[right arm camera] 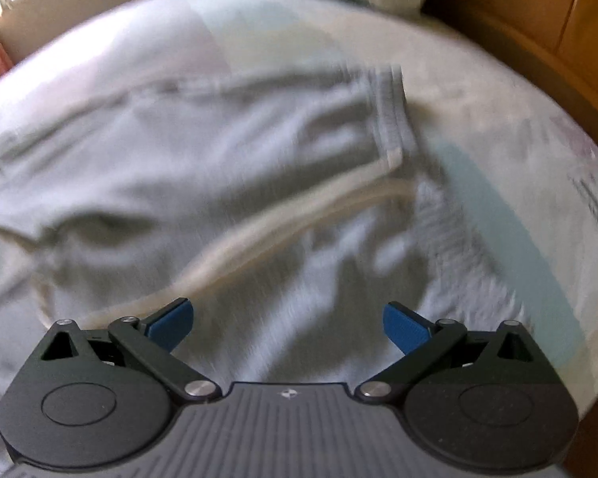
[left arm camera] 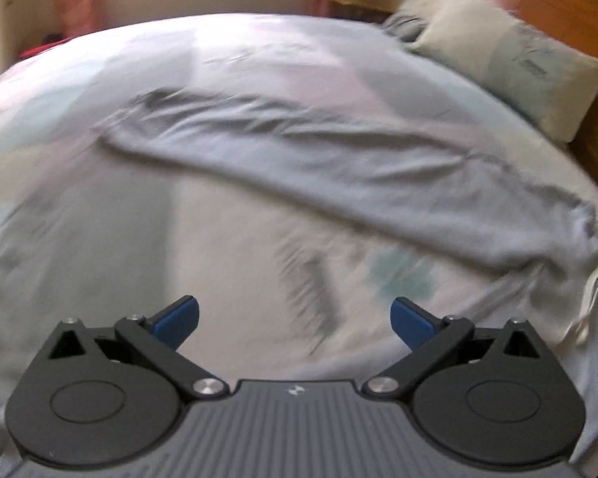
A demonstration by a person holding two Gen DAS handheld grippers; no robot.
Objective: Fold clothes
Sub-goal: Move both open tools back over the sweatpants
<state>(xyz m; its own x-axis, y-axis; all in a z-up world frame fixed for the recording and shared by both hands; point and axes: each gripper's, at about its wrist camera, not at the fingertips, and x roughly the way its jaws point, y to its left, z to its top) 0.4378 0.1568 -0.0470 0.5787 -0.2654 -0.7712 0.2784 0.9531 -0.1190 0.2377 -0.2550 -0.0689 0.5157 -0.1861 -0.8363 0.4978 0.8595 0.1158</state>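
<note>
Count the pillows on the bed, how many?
2: one pillow at the headboard, another pillow tucked behind it. More may lie out of view.

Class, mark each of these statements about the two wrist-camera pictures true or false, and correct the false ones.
1. The left gripper is open and holds nothing. True.
2. The right gripper is shut on the drawstring. False: it is open, above the grey garment, with nothing between its fingers.
3. The grey garment lies spread on the bed. True.
4. A pale drawstring lies across the garment near its waistband. True.
5. The garment is already folded into a neat square. False: it lies long and wrinkled.
6. The pillow lies on top of the garment. False: it is apart, near the headboard.
</note>
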